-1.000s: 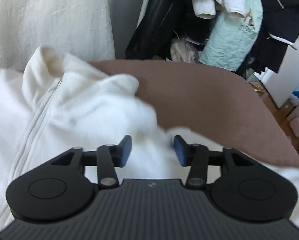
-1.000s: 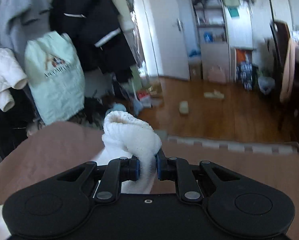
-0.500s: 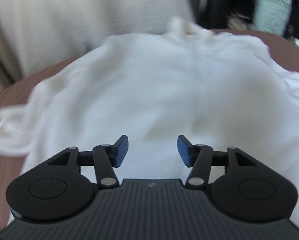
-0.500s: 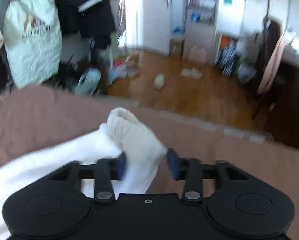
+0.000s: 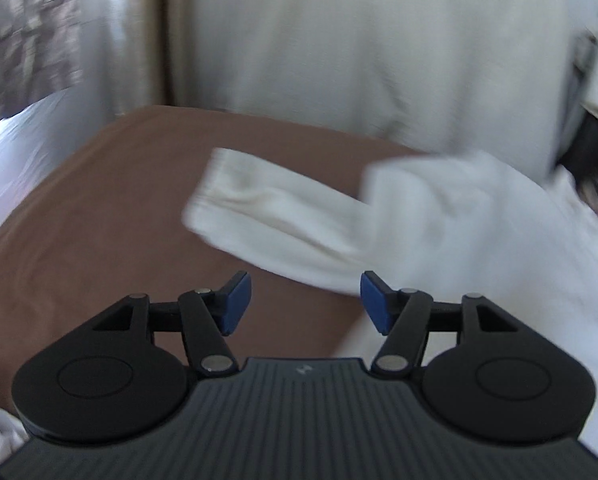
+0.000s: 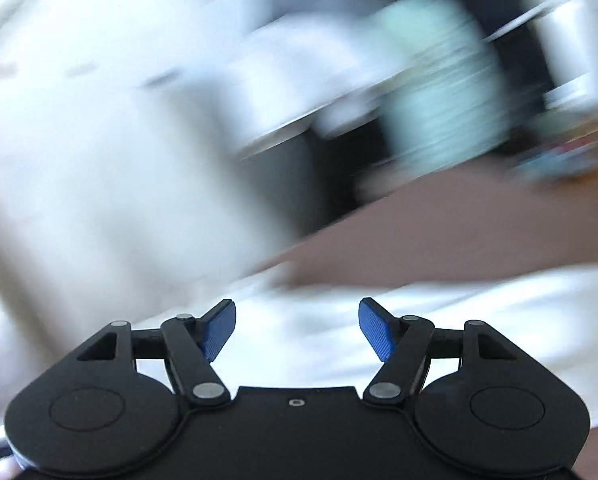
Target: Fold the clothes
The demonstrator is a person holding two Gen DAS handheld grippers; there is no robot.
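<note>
While both grippers' jaws are opening with nothing between them, the white garment (image 5: 479, 220) lies on the brown bed (image 5: 99, 220), its sleeve (image 5: 267, 208) stretching leftward ahead of the left gripper (image 5: 302, 300), the nearer one; the right gripper (image 6: 297, 328) hovers over the garment.

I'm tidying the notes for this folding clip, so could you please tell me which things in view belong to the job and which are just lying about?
Belongs to the job:
- white garment, sleeve stretched out
- brown surface under it
- left gripper, jaws opening, nothing between
- right gripper, jaws opening, nothing between

Just lying about:
- cream curtain
- blurred hanging clothes
</note>
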